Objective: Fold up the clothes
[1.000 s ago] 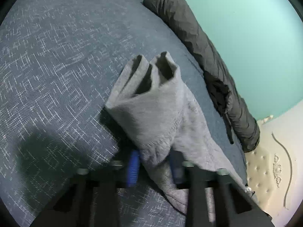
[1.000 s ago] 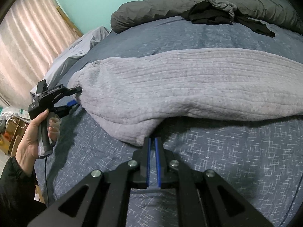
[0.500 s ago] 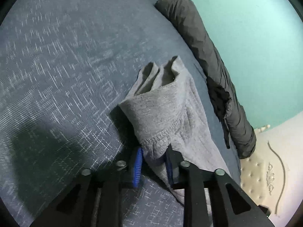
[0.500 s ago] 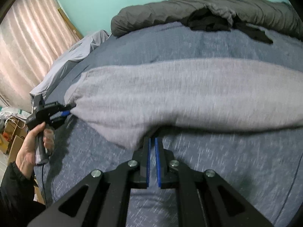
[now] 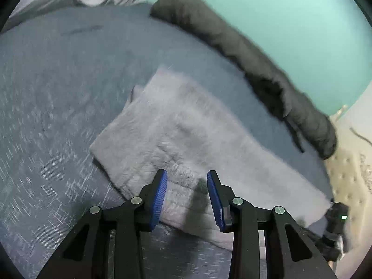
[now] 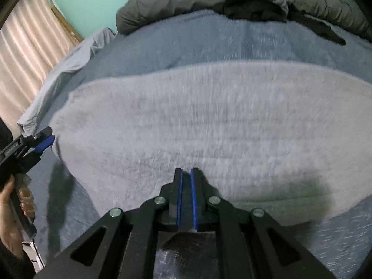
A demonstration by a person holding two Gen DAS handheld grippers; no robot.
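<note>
A grey knit garment (image 5: 181,125) lies folded flat in a long band on the blue bed cover (image 5: 58,81). My left gripper (image 5: 187,186) hovers open over its near end, nothing between the blue pads. In the right wrist view the same garment (image 6: 209,121) spreads across the middle. My right gripper (image 6: 186,174) is at its near edge, pads almost together with a thin strip of grey cloth between them. The left gripper (image 6: 45,139) shows at the garment's left end, held by a hand (image 6: 9,209). The right gripper (image 5: 337,218) appears blurred at the garment's far corner.
A rolled dark grey duvet (image 5: 255,53) runs along the teal wall, with black clothing (image 6: 255,11) on it. A pale sheet or pillow (image 6: 69,69) lies at the bed's left side, before pink curtains (image 6: 28,53). A beige tufted mattress edge (image 5: 353,167) shows at right.
My left gripper has let go of the bunched garment end and opened; the cloth now lies flat. The right gripper has moved forward over the garment. Both views are motion-blurred.
</note>
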